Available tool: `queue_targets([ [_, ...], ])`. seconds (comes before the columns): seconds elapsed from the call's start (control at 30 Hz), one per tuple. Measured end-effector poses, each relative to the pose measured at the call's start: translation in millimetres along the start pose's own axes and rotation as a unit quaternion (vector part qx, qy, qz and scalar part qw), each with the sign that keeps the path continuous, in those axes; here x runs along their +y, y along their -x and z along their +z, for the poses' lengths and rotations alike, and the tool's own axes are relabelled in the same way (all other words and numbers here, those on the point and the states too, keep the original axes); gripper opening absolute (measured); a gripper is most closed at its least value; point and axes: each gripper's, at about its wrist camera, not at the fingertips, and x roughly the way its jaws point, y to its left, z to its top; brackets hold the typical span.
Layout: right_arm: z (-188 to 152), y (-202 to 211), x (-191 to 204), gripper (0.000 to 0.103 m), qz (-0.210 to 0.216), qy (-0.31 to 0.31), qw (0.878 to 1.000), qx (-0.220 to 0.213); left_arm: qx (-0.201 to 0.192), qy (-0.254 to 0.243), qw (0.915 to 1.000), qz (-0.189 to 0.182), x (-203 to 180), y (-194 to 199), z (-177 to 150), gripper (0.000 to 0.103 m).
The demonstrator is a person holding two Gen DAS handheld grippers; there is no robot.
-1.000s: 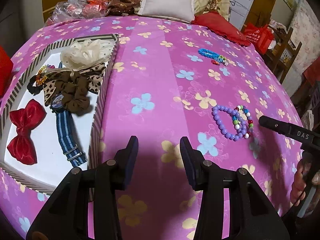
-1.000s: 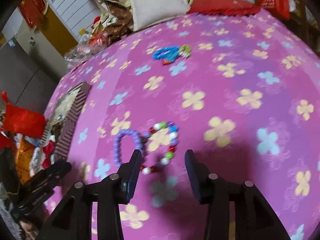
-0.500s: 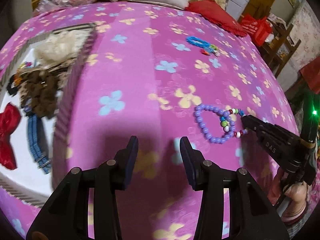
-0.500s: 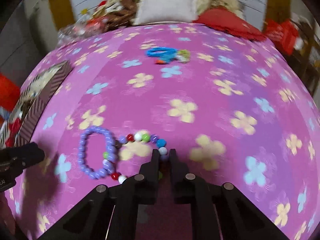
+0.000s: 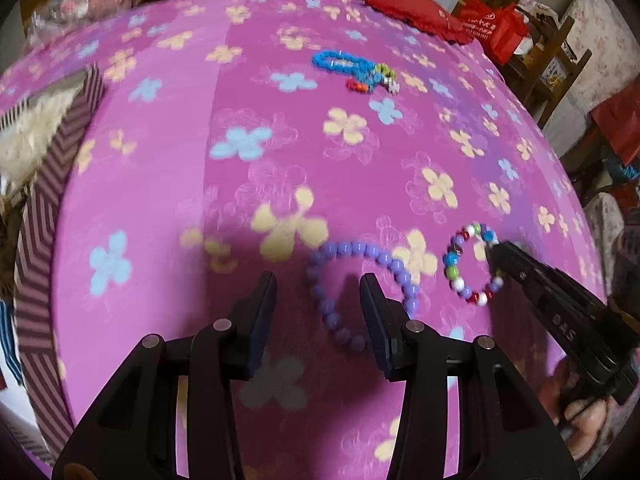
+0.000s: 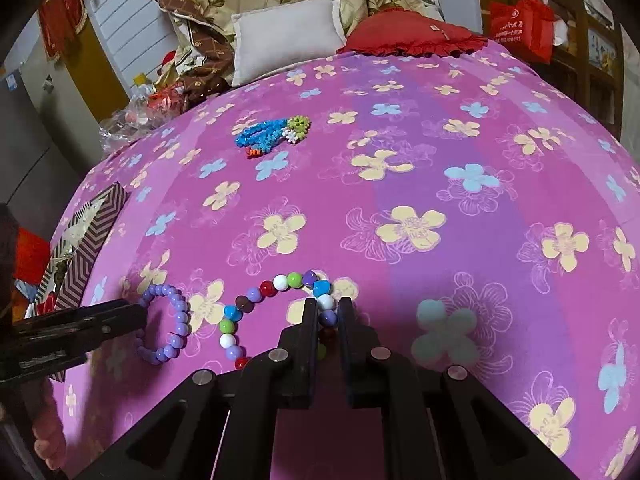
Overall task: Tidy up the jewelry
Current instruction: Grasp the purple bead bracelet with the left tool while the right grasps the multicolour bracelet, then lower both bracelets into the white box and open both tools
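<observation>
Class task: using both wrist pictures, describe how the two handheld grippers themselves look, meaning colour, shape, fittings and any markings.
Both grippers are matte black. The left gripper and right gripper each have two flat, rectangular fingers on angular linkage arms with triangular cut-outs, joined by round silver pivot pins. Pale embossed lettering, too small to read, sits on the right gripper's side in the left wrist view. No cables or sleeves show.

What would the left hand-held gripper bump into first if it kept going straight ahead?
Probably the purple bead bracelet. The left hand-held gripper is open and angled down at the pink flowered bedspread, and one side of the bracelet lies between its fingers. Depth is hard to judge, so it might meet the cloth first.
</observation>
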Motion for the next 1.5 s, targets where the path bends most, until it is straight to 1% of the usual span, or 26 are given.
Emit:
queue_targets([
  [0.1,-1,0,-2,0.009,0.006,-0.005,1.0,-0.003,-0.004,-0.017,0.9996,0.024,-10,-3,1,0.042],
  [0.13,-1,0,-2,0.009,0.008,-0.006,1.0,-0.005,-0.005,-0.024,0.9991,0.034,-13,-5,0,0.029],
  [0.17,-1,0,-2,0.009,0.011,-0.008,1.0,-0.006,-0.007,-0.033,0.9981,0.051,-16,-6,-1,0.009],
  [0.2,-1,0,-3,0.009,0.016,-0.011,1.0,-0.007,-0.005,-0.038,0.9975,0.059,-19,-7,-3,0.008],
  [0.27,-1,3,-4,0.009,0.038,-0.021,0.999,-0.011,-0.004,-0.029,0.9984,0.048,-19,-3,-5,0.008],
  [0.33,1,8,-4,0.009,0.046,-0.025,0.998,-0.021,-0.019,-0.032,0.9981,0.05,-20,9,-6,0.008],
  [0.4,4,14,-3,0.009,0.053,-0.025,0.998,-0.03,-0.034,-0.03,0.9981,0.042,-19,27,-8,0.008],
  [0.5,6,22,-1,0.009,0.067,-0.027,0.997,-0.035,-0.053,-0.025,0.9975,0.04,-18,51,-9,0.008],
  [0.67,7,29,-3,0.009,0.071,-0.031,0.996,-0.04,-0.078,-0.011,0.9963,0.036,-15,85,-16,0.008],
  [0.77,8,38,-3,0.009,0.079,-0.031,0.995,-0.049,-0.094,0.0,0.9948,0.039,-11,104,-21,0.008],
  [0.93,9,56,3,0.009,0.104,-0.023,0.992,-0.065,-0.113,0.012,0.9918,0.058,1,129,-33,0.008],
  [1.07,8,68,10,0.009,0.111,-0.021,0.991,-0.068,-0.128,0.025,0.9892,0.068,21,148,-41,0.008],
  [1.27,9,86,37,0.009,0.121,-0.001,0.991,-0.064,-0.147,0.066,0.9829,0.089,71,174,-48,0.008],
  [1.4,9,93,66,0.009,0.12,0.031,0.991,-0.053,-0.157,0.106,0.9767,0.101,116,189,-52,0.008],
  [1.5,12,93,92,0.009,0.123,0.054,0.99,-0.04,-0.164,0.124,0.9715,0.118,143,195,-52,0.008],
])
